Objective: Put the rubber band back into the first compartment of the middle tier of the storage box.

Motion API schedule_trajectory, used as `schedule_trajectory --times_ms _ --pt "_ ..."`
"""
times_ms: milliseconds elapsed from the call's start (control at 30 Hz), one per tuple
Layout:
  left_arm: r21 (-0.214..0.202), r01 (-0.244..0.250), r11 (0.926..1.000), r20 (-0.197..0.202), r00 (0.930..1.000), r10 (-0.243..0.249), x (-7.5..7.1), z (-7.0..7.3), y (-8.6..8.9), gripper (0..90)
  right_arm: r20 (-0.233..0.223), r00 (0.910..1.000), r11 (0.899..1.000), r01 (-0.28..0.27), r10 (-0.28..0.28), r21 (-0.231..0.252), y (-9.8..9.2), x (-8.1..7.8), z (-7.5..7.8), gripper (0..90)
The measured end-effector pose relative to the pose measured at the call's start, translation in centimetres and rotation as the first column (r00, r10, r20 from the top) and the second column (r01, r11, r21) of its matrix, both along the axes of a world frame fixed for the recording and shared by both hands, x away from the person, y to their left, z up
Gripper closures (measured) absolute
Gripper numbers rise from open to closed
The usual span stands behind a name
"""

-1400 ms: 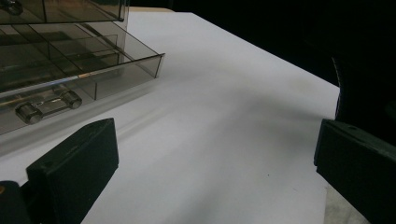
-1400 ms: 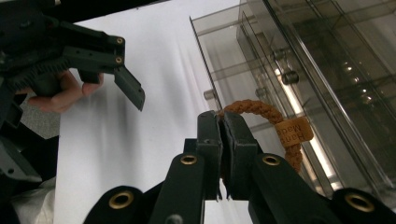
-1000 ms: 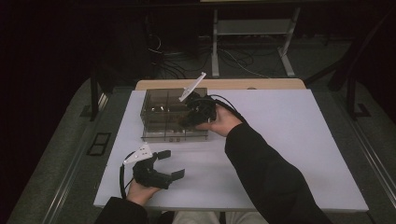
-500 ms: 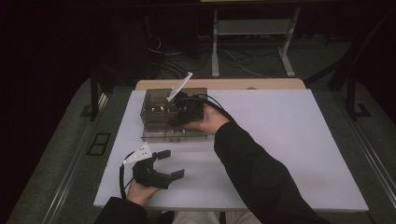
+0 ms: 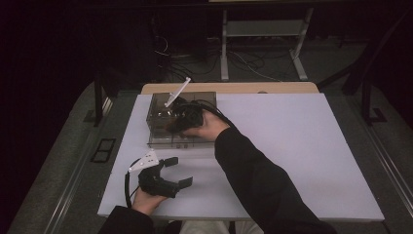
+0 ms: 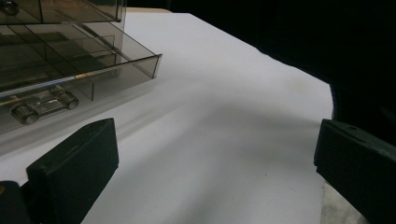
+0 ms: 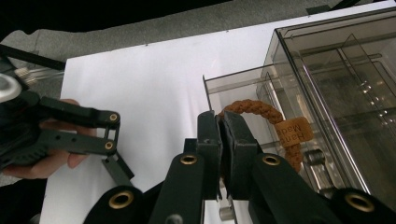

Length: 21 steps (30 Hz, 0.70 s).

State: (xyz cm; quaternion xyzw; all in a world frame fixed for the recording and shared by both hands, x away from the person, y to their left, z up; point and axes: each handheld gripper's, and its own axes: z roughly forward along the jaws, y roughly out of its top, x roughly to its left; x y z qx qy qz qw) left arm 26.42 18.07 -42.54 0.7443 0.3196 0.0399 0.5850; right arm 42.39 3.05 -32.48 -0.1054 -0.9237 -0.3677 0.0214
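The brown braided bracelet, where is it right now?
In the right gripper view, the brown braided bracelet is pinched in the shut right gripper, hanging over the open drawer of the clear plastic box.

White table [image 5: 302, 161], clear drawer box [image 5: 160, 127]

Drawer box [image 5: 181, 119] on the table's [image 5: 302, 161] far left — bracelet [image 7: 261, 114] over its open drawer [image 7: 243, 93].
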Motion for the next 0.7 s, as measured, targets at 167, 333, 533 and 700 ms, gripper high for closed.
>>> schedule_trajectory --times_ms 167,333,533,700 --pt "0.002 0.001 1.0000 0.002 1.0000 -0.001 0.0 0.0 0.0 0.0 -0.008 1.0000 1.000 -0.001 0.001 0.006 0.6 0.3 -0.5 85.1" --pt "0.001 0.001 1.0000 0.001 1.0000 -0.001 0.0 0.0 0.1 0.0 -0.012 0.9999 1.000 0.000 0.000 0.006 1.1 0.6 -1.1 85.1" --pt "-0.001 -0.002 1.0000 -0.002 1.0000 0.002 0.0 0.0 0.1 0.0 -0.019 0.9998 1.000 0.004 -0.004 0.008 1.6 0.7 -1.7 85.1" --pt "-0.001 -0.002 1.0000 -0.001 1.0000 0.002 0.0 0.0 0.1 0.0 -0.022 0.9997 1.000 0.006 -0.006 0.007 2.1 0.7 -2.3 85.1"
